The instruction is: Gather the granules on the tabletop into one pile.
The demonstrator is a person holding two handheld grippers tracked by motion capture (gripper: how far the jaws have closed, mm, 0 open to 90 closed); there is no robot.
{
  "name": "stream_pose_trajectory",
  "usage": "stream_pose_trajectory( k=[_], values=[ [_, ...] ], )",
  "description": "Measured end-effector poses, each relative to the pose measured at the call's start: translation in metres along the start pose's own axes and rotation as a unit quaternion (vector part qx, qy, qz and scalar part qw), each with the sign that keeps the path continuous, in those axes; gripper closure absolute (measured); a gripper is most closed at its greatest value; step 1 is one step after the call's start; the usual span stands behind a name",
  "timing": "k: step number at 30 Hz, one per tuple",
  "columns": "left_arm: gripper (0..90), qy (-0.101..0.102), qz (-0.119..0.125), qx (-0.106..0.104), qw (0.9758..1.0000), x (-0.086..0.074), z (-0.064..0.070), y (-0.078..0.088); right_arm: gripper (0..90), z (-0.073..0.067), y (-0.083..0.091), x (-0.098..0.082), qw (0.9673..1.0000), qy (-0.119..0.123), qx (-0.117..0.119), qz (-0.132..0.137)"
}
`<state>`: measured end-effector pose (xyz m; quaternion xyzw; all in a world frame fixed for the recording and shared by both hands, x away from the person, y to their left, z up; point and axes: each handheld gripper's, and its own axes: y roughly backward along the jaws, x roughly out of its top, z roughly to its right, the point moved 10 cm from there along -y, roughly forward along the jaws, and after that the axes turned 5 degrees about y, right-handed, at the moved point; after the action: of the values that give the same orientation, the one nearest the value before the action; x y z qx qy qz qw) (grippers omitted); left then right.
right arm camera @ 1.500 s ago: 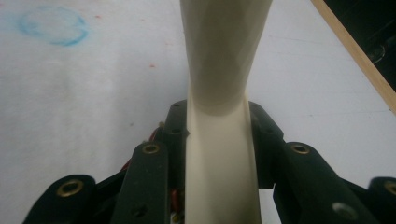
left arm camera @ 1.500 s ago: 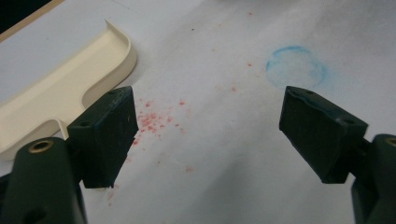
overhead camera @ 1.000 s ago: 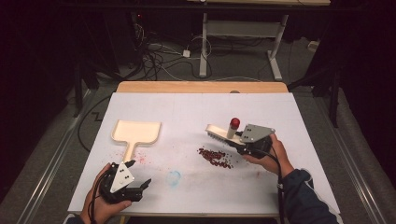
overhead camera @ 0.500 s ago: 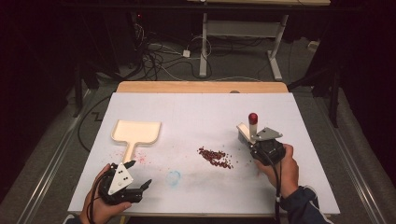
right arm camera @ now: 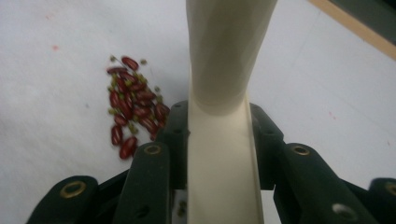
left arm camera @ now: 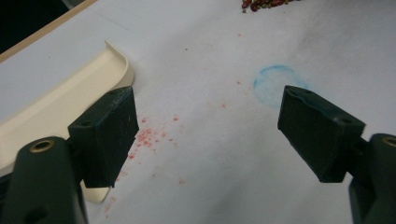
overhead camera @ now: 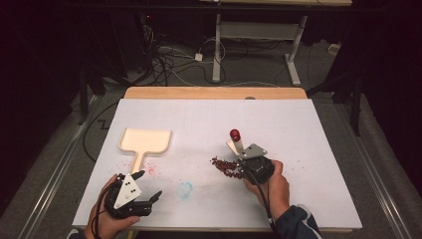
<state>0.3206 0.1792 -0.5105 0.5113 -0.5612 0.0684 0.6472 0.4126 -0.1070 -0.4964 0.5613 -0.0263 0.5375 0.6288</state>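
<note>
High view: we see both tongs low over the white surface [overhead camera: 308, 149], the biggest thing before us.
Surface: it carries red stains beside our left tongs and a faint blue ring [left arm camera: 275, 81] between their jaws in the left gripper view.
Dustpan: the cream dustpan [overhead camera: 145, 140] lies just ahead of our left tongs [overhead camera: 147, 185], handle toward them; in the left gripper view its rim sits right by one jaw, untouched.
Left tongs: wide open, holding nothing.
Right tongs: our right tongs [overhead camera: 238, 149] are clamped on the cream handle of a brush [right arm camera: 224, 70], which rises ahead of them to a red tip [overhead camera: 235, 134].
Beans: the heap of red beans [overhead camera: 226, 167] lies just beside our right tongs, on their side toward the left tongs; small green bits are mixed in.
Progress: we judge the sweeping barely begun. The brush is in hand, but the beans are well apart from the dustpan, which nobody holds yet.
Left to do: grip the dustpan, bring it to the heap, brush the beans in.
Change: a second ago our right tongs held the brush farther out and nearly flat; now they sit closer to us with the brush raised steeply. Our left tongs look unmoved.
</note>
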Motion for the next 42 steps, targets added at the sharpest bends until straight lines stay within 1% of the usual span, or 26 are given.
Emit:
stream_pose_trajectory(
  k=[4, 6, 8, 10, 12, 15, 17, 18, 21, 22, 25, 28, 30, 31, 34, 36, 38, 42],
  values=[
    [19.3, 0.000, -0.001, 0.000, 1.0000, 0.000, 0.001, -0.001, 67.2, -0.009, -0.002, 0.013, 0.9997, -0.014, 0.010, 0.018],
    [19.4, -0.002, -0.004, 0.001, 1.0000, -0.001, 0.001, -0.001, 67.3, -0.010, -0.001, 0.017, 0.9995, -0.017, 0.010, 0.023],
    [19.3, -0.001, -0.005, 0.001, 1.0000, -0.001, 0.001, -0.001, 67.3, -0.008, -0.001, 0.018, 0.9995, -0.015, 0.007, 0.028],
    [19.3, -0.002, -0.004, 0.001, 1.0000, -0.001, 0.000, -0.001, 67.3, -0.003, 0.002, 0.017, 0.9994, -0.015, 0.000, 0.030],
    [19.3, -0.002, -0.004, 0.001, 1.0000, -0.002, 0.000, -0.001, 67.3, 0.004, 0.006, 0.018, 0.9989, -0.022, -0.005, 0.040],
    [19.3, -0.005, -0.005, 0.003, 1.0000, -0.002, 0.000, -0.001, 67.3, 0.015, 0.014, 0.017, 0.9984, -0.027, 0.000, 0.050],
    [19.3, -0.008, -0.006, 0.006, 0.9999, -0.002, 0.000, -0.001, 67.3, 0.022, 0.021, 0.015, 0.9979, -0.030, 0.008, 0.058],
    [19.3, -0.007, -0.006, 0.006, 0.9999, -0.002, 0.000, 0.000, 67.2, 0.025, 0.025, 0.014, 0.9977, -0.026, 0.015, 0.062],
    [19.2, -0.008, -0.007, 0.008, 0.9999, -0.002, -0.001, 0.000, 67.3, 0.034, 0.038, 0.008, 0.9952, -0.034, 0.044, 0.080],
    [19.2, -0.009, -0.008, 0.008, 0.9999, -0.003, 0.000, 0.000, 67.3, 0.036, 0.042, 0.006, 0.9948, -0.033, 0.048, 0.084],
    [19.1, -0.011, -0.010, 0.009, 0.9998, -0.003, -0.001, 0.000, 67.2, 0.041, 0.053, -0.003, 0.9951, -0.021, 0.053, 0.081],
    [19.1, -0.010, -0.011, 0.010, 0.9998, -0.004, -0.001, 0.000, 67.3, 0.043, 0.061, -0.014, 0.9953, -0.010, 0.063, 0.073],
    [19.0, -0.010, -0.012, 0.010, 0.9998, -0.004, -0.001, 0.000, 67.2, 0.043, 0.065, -0.022, 0.9950, -0.001, 0.075, 0.066],
    [19.1, -0.010, -0.012, 0.010, 0.9998, -0.004, -0.001, 0.000, 67.2, 0.042, 0.067, -0.026, 0.9946, -0.001, 0.082, 0.063],
    [19.1, -0.011, -0.013, 0.010, 0.9998, -0.005, -0.001, 0.000, 67.2, 0.037, 0.073, -0.039, 0.9929, 0.013, 0.107, 0.050],
    [19.1, -0.012, -0.016, 0.011, 0.9997, -0.005, 0.000, 0.000, 67.2, 0.035, 0.077, -0.047, 0.9920, 0.020, 0.118, 0.041],
    [19.1, -0.014, -0.016, 0.011, 0.9997, -0.005, 0.000, 0.000, 67.2, 0.034, 0.081, -0.055, 0.9917, 0.027, 0.121, 0.031],
    [19.1, -0.013, -0.017, 0.011, 0.9997, -0.006, 0.000, 0.000, 67.3, 0.033, 0.090, -0.067, 0.9914, 0.034, 0.126, 0.017]
  ],
)
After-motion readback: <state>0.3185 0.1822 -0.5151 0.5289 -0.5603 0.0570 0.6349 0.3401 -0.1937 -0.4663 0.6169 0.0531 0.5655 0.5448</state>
